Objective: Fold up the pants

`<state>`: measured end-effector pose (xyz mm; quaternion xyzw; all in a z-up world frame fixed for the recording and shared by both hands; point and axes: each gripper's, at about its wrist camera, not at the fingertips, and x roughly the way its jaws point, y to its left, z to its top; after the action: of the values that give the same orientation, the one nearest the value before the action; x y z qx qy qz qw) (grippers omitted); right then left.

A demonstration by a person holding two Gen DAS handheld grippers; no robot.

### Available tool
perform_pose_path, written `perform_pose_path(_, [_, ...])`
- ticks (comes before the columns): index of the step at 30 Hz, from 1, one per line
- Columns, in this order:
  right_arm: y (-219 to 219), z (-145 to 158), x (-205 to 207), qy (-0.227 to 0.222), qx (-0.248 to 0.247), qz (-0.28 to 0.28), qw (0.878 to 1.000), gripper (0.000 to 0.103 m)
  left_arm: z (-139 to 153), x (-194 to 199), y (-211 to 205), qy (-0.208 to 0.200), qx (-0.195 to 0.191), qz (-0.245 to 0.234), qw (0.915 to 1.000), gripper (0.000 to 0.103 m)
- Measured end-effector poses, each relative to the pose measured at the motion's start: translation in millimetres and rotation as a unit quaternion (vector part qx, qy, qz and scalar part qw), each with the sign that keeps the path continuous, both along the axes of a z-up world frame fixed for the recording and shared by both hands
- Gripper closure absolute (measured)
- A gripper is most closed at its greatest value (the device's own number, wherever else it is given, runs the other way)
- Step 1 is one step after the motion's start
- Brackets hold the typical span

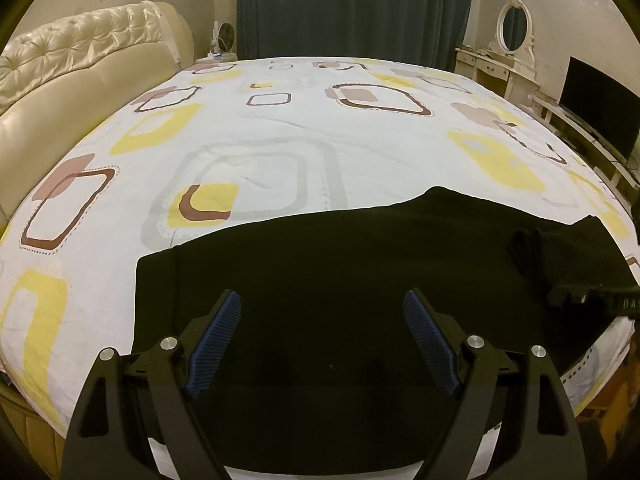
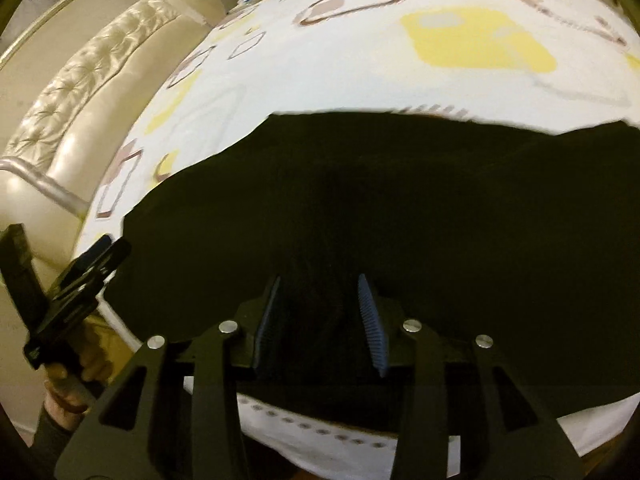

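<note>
Black pants lie spread along the near edge of the bed, a raised bunched part at their right end. My left gripper hovers over the pants near their left end, jaws wide open and empty. In the right wrist view the pants fill the middle. My right gripper is low over the pants near the bed's front edge, jaws partly open with dark cloth between them; whether it grips is unclear. The left gripper shows at the left edge of that view.
The bed has a white sheet with yellow and brown squares. A cream padded headboard runs along the left. Dark curtains, a white dresser with mirror and a TV stand beyond the bed.
</note>
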<state>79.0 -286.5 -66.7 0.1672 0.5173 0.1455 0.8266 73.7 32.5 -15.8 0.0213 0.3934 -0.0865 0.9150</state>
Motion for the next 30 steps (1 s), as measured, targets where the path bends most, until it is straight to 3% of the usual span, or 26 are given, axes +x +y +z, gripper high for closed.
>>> perform_pose_path(7, [4,-4,-5,-0.008,0.036,-0.005,0.999,0.044,2,-1,-2,-0.004,-0.004,-0.002,1.0000,0.020])
perform_pose_path(8, [1,1,-7,-0.010,0.049,-0.005,0.999,0.044,2,-1,-1,-0.002,-0.005,-0.002,1.0000,0.020])
perform_pose_path(10, [-14,14,-16,-0.022,0.126,-0.004,0.992,0.045,1,-1,-1,0.000,-0.005,-0.001,1.0000,0.020])
perform_pose_path(13, [-58,47,-43,-0.068,0.160,-0.036,0.984,0.045,0,-3,-2,-0.001,0.005,-0.001,1.0000,0.020])
perform_pose_path(15, [-96,65,-61,-0.098,0.144,-0.070,0.982,0.045,0,-3,-2,-0.002,0.004,-0.001,1.0000,0.020])
perform_pose_path(17, [-143,73,-79,-0.113,0.123,-0.125,0.978,0.038,2,-3,-2,-0.004,-0.003,0.002,1.0000,0.020])
perform_pose_path(20, [-221,56,-104,-0.088,0.085,-0.248,0.961,0.034,3,-3,-3,-0.004,-0.011,0.003,0.9999,0.020])
perform_pose_path(22, [-246,32,-108,-0.049,0.108,-0.271,0.955,0.034,3,-4,-3,-0.003,-0.012,0.003,0.9999,0.020])
perform_pose_path(25, [-261,-4,-110,-0.017,0.195,-0.269,0.943,0.035,1,-5,-5,-0.004,-0.006,0.000,1.0000,0.020])
perform_pose_path(27, [-254,-14,-107,-0.014,0.218,-0.253,0.942,0.039,0,-6,-6,-0.004,-0.003,-0.001,1.0000,0.020])
perform_pose_path(29, [-249,-21,-103,-0.008,0.227,-0.237,0.944,0.058,-1,-7,-7,-0.001,-0.001,-0.001,1.0000,0.020])
perform_pose_path(30, [-246,-22,-100,-0.007,0.226,-0.232,0.946,0.059,-1,-7,-8,0.000,-0.001,-0.002,1.0000,0.020])
